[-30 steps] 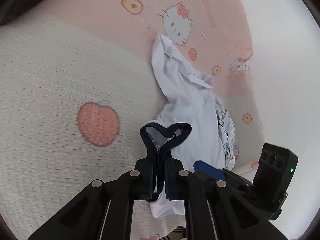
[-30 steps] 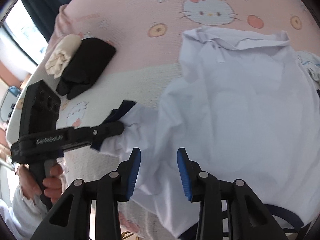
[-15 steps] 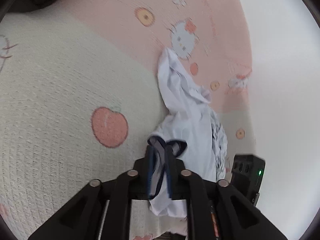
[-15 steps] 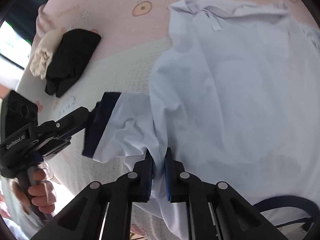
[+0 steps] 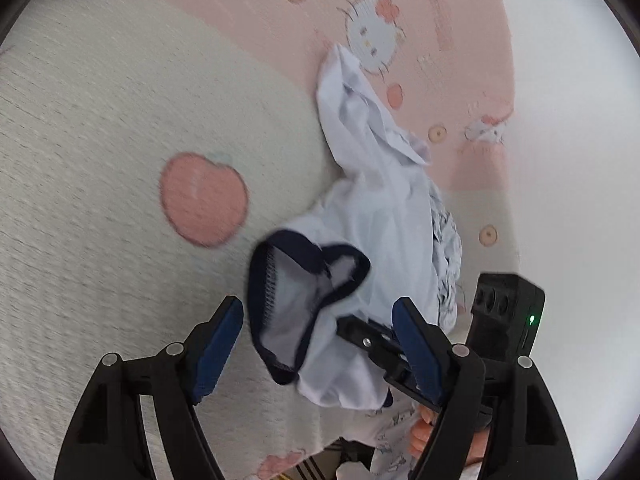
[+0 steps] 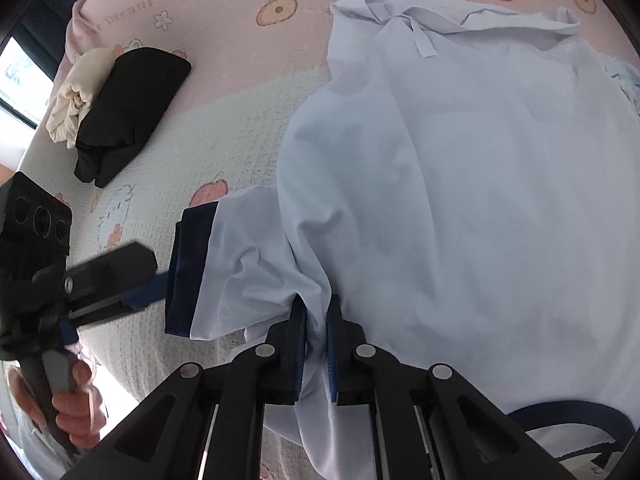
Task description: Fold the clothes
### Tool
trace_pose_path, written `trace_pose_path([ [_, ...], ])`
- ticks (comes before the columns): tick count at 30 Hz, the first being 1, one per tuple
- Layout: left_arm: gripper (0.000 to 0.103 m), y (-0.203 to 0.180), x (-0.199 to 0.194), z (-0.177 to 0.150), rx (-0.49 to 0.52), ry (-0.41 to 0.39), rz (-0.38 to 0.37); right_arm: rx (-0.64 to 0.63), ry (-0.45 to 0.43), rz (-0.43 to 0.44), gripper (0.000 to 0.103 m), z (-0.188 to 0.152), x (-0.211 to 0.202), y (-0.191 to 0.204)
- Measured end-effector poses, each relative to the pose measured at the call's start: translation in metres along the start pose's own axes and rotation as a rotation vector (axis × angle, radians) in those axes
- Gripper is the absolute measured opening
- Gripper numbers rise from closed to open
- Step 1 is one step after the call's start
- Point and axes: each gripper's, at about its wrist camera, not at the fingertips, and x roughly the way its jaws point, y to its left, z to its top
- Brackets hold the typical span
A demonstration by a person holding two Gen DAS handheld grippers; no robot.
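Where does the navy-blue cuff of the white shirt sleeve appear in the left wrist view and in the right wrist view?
Left wrist view: the navy-blue cuff sits low at centre, an open loop between the opening pads of the left tool, untouched.
Right wrist view: the cuff lies left of centre, flat.
Shared landmark: the pink peach print beside the cuff.

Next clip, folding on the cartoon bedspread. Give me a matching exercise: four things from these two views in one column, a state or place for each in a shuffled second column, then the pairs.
Things:
1. left claw
2. right claw
3. navy sleeve cuff
4. black garment

States or places:
A. folded, beside a cream one, far from the shirt
B. pinching the pale shirt fabric
C. jaws opening, pads off the cloth
D. lying loose on the bedspread between the left claw's fingers

Pairs: 1-C, 2-B, 3-D, 4-A
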Motion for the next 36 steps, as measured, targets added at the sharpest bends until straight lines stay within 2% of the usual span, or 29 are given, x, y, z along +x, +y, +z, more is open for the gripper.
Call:
trace_pose_path([
  [5,0.076,0.002,0.011,-0.012,-0.012,0.040,0.022,-0.079,-0.048,-0.051,0.011,-0.004,-0.010,0.009],
  [8,0.076,0.002,0.010,-0.015,-0.004,0.041,0.022,-0.180,-0.105,-0.131,0.037,-0.013,-0.024,0.020],
  [9,0.076,0.003,0.009,-0.015,-0.010,0.044,0.018,-0.223,-0.130,-0.158,0.038,-0.018,-0.030,0.024],
  [12,0.076,0.007,0.008,-0.014,-0.035,0.048,0.004,-0.322,-0.188,-0.213,0.038,-0.036,-0.046,0.031],
  [20,0.076,0.008,0.004,-0.015,-0.036,0.056,0.017,-0.272,-0.145,-0.238,0.038,-0.071,-0.031,0.022],
  [26,0.076,0.010,0.002,-0.016,-0.062,0.053,0.025,-0.320,-0.154,-0.262,0.038,-0.094,-0.027,0.021],
  [33,0.076,0.017,0.006,-0.014,-0.146,0.067,-0.030,-0.555,-0.231,-0.411,0.038,-0.098,-0.016,0.049],
  [36,0.076,0.014,0.006,-0.013,-0.120,0.077,-0.007,-0.669,-0.238,-0.467,0.038,-0.100,-0.005,0.063],
])
